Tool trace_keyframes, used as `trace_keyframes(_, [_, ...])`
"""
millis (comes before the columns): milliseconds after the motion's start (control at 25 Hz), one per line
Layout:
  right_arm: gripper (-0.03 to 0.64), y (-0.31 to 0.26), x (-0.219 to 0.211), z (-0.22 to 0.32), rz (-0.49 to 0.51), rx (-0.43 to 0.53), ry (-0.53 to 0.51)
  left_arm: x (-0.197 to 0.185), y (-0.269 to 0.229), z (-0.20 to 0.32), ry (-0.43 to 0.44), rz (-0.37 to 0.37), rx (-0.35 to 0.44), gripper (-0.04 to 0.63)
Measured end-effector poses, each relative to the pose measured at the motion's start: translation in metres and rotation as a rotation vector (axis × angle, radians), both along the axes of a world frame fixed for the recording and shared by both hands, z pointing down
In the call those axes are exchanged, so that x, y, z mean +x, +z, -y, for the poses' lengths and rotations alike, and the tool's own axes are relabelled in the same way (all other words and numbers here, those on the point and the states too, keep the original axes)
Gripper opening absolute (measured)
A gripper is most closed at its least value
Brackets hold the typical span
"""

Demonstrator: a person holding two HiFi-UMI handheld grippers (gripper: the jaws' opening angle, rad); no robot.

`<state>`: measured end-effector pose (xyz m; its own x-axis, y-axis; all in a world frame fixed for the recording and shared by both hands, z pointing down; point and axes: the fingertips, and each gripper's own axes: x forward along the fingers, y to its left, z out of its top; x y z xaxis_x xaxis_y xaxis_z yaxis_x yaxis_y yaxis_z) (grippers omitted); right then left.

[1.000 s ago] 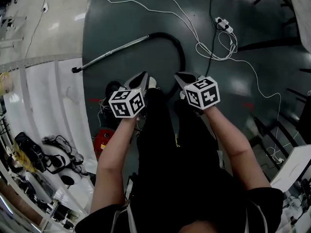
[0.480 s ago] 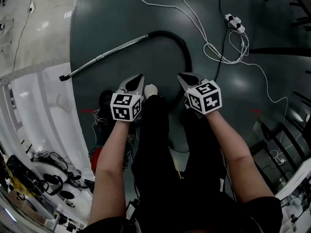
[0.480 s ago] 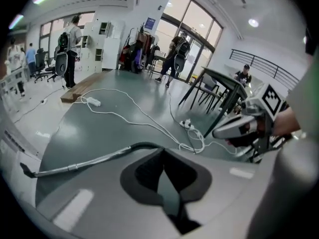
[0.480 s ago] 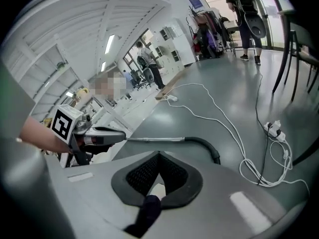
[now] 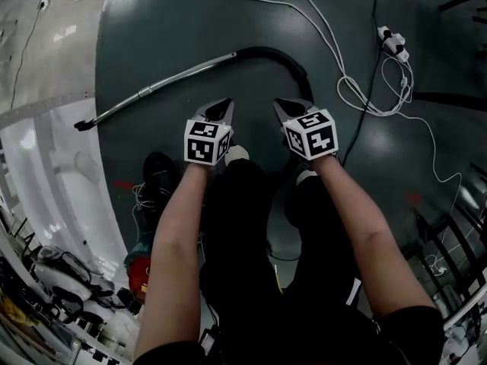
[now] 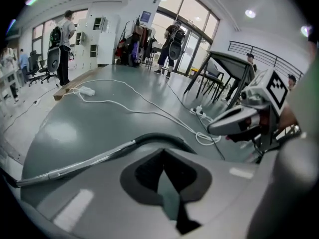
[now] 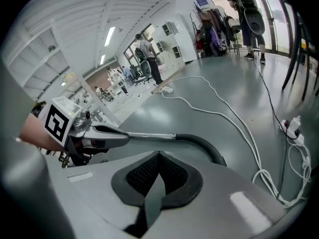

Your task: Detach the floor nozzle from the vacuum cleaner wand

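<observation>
One long silver vacuum wand (image 5: pixel 152 90) lies flat on the dark floor (image 5: pixel 190 21) at the left. It has a small dark tip (image 5: pixel 80 125) at its left end, but it is too small to tell if that is the floor nozzle. The wand's right end joins a black hose (image 5: pixel 281 58) that bends in a curve. Near this side of the wand, the left hand-held gripper (image 5: pixel 221 106) points down at the floor with its jaws shut tight and nothing between them. Just beside it, the right hand-held gripper (image 5: pixel 285 106) points down too, also shut and holding nothing. Neither one touches the wand or the hose. Farther right, a white cable (image 5: pixel 335 44) loops across the floor to a power strip (image 5: pixel 393 42).
</observation>
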<state>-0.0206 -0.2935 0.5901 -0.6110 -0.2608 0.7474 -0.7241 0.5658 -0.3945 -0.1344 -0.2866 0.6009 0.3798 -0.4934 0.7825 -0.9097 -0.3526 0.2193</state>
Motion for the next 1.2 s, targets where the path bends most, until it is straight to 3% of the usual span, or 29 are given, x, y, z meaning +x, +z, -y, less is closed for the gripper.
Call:
trace_keyframes(240, [-0.005, 0.078, -0.015, 0.046, -0.047, 0.094, -0.107, -0.022, 0.076, 0.024, 0.035, 0.045, 0.011, 0.009])
trace_keyframes(400, [-0.005, 0.121, -0.027, 0.078, -0.059, 0.167, -0.234, -0.042, 0.124, 0.03, 0.041, 0.079, 0.046, 0.009])
trace_keyframes(600, [-0.003, 0.168, -0.043, 0.108, -0.082, 0.254, -0.361, -0.053, 0.166, 0.039, 0.014, 0.088, 0.086, 0.009])
trace_keyframes(800, [-0.003, 0.191, -0.052, 0.11, -0.108, 0.334, -0.413, -0.049, 0.19, 0.045, -0.036, 0.078, 0.104, 0.009])
trace_keyframes(1000, [-0.003, 0.196, -0.061, 0.107, -0.091, 0.303, -0.418, -0.036, 0.199, 0.055, -0.063, 0.078, 0.117, 0.009])
trace_keyframes(1200, [-0.003, 0.201, -0.051, 0.108, -0.139, 0.316, -0.447, -0.022, 0.183, 0.076, -0.099, -0.005, 0.161, 0.009])
